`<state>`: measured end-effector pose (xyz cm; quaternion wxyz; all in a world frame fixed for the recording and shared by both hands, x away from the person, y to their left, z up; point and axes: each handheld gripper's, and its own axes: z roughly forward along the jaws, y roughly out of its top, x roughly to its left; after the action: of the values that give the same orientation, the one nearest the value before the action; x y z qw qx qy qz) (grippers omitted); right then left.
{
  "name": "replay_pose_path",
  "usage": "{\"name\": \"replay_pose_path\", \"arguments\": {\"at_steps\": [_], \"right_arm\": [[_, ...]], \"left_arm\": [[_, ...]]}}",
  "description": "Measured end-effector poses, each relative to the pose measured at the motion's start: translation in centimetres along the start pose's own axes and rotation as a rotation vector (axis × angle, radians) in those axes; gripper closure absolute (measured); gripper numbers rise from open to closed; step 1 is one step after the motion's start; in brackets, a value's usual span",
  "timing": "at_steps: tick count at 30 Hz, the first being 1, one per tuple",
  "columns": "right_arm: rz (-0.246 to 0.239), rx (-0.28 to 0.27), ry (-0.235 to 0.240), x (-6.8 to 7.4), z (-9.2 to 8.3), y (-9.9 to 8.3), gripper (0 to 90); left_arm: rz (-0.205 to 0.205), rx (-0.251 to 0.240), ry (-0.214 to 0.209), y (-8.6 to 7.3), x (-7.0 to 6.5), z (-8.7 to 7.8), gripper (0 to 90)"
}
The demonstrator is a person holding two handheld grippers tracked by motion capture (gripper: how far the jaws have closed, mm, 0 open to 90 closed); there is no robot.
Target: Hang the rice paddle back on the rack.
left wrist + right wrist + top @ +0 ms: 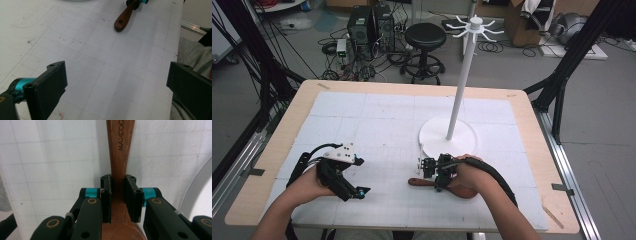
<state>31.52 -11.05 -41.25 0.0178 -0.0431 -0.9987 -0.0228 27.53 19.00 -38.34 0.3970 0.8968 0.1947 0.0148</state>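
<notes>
In the high view, a brown wooden spoon (447, 186) was seen lying flat on the white mat (377, 120), just before the round base of a white stand (447, 136). In the left gripper view, the left gripper (116, 82) was held with jaws spread wide over bare mat. In the right gripper view, the spoon's handle (119, 157), stamped with lettering, was pinched by the right gripper (118, 195).

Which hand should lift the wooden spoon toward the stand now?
Right. The right gripper is already shut on the wooden spoon handle, beside the white stand. The left gripper sits open, apart from it.
</notes>
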Motion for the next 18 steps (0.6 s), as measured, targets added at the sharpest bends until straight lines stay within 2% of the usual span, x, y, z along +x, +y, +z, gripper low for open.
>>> {"name": "replay_pose_path", "arguments": {"at_steps": [1,4,5,9,10,12,16,18], "right_arm": [[0.017,0.002,0.005,0.1,-0.1,-0.1,76.9],[0.02,-0.036,0.024,-0.1,-0.1,-0.6,77.0],[0.043,-0.034,0.032,0.0,-0.1,-0.7,77.0],[0.021,-0.062,0.039,-0.2,-0.1,-1.1,77.0],[0.035,-0.05,0.047,0.0,-0.2,-1.1,77.1],[0.022,-0.068,0.05,-0.2,-0.1,-1.2,77.1],[0.041,-0.095,0.066,-0.3,-0.3,-1.6,77.1],[0.049,-0.129,0.087,-0.4,-0.4,-2.0,77.1]], "left_arm": [[0.0,0.0,-0.001,0.0,0.0,0.0,3.7],[-0.001,0.003,-0.008,0.0,0.0,0.1,3.7],[0.0,0.005,-0.009,0.0,0.0,0.2,3.7],[-0.001,0.005,-0.016,0.0,-0.1,0.3,3.7],[-0.001,0.006,-0.011,0.0,-0.1,0.3,3.7],[0.001,0.011,-0.009,0.0,-0.1,0.2,3.4],[-0.001,0.002,-0.006,0.0,-0.1,0.2,2.9],[-0.001,0.002,-0.006,0.0,-0.1,0.2,2.9]]}}
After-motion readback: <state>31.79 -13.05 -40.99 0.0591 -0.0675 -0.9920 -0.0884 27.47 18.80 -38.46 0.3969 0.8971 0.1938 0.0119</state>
